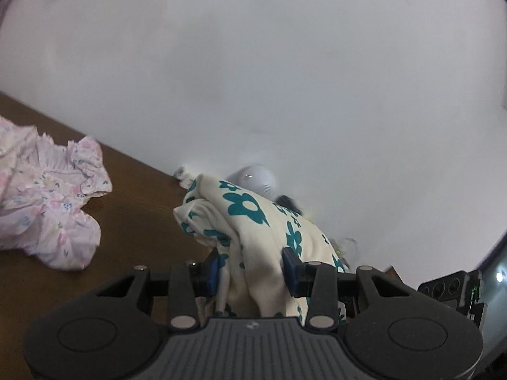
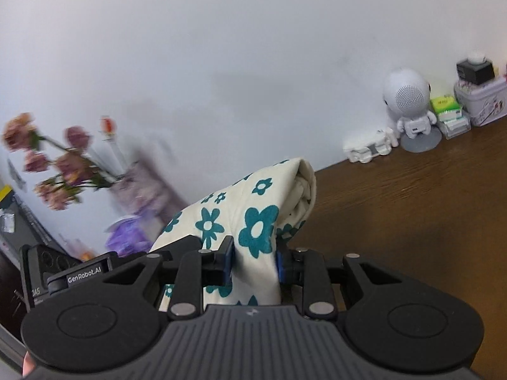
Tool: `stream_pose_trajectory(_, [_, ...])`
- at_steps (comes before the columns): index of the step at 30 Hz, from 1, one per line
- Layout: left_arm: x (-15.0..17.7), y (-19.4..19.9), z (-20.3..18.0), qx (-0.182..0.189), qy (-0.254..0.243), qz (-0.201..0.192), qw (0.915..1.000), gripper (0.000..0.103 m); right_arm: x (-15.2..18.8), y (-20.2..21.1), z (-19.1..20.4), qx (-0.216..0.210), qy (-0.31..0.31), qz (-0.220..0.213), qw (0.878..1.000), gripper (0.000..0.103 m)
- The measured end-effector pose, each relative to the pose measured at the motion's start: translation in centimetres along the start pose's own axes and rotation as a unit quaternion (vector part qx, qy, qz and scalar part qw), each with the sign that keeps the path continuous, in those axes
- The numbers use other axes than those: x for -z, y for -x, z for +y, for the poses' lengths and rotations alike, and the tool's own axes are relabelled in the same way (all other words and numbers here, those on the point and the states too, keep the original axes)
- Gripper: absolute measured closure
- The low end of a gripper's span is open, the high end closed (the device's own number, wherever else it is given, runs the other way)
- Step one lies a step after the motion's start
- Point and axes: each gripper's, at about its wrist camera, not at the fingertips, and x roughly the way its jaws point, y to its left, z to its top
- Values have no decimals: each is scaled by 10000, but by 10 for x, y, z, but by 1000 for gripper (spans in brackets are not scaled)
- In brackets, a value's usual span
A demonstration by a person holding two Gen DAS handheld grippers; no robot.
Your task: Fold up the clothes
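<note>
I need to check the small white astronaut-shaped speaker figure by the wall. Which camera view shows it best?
The right wrist view: the small white astronaut-shaped speaker figure stands whole and sharp on the brown wooden table. In the left wrist view only its blurred round head shows, behind the cream cloth with teal flowers.

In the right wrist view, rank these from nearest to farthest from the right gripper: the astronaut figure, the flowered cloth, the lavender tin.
1. Flowered cloth: clamped between the right gripper's fingers.
2. Astronaut figure: far right, against the wall.
3. Lavender tin: right edge, just beyond the figure.
</note>
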Motion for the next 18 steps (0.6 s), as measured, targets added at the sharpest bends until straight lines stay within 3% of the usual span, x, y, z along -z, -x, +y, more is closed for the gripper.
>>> stream_pose_trajectory(9, [-13, -93, 68, -488, 376, 124, 9980, 65, -13, -104, -84, 286, -495, 261, 9980, 79])
stream_pose_trajectory(18, [-17, -118, 96, -528, 652, 52, 9965, 64, -12, -127, -115, 216, -816, 107, 9964, 76])
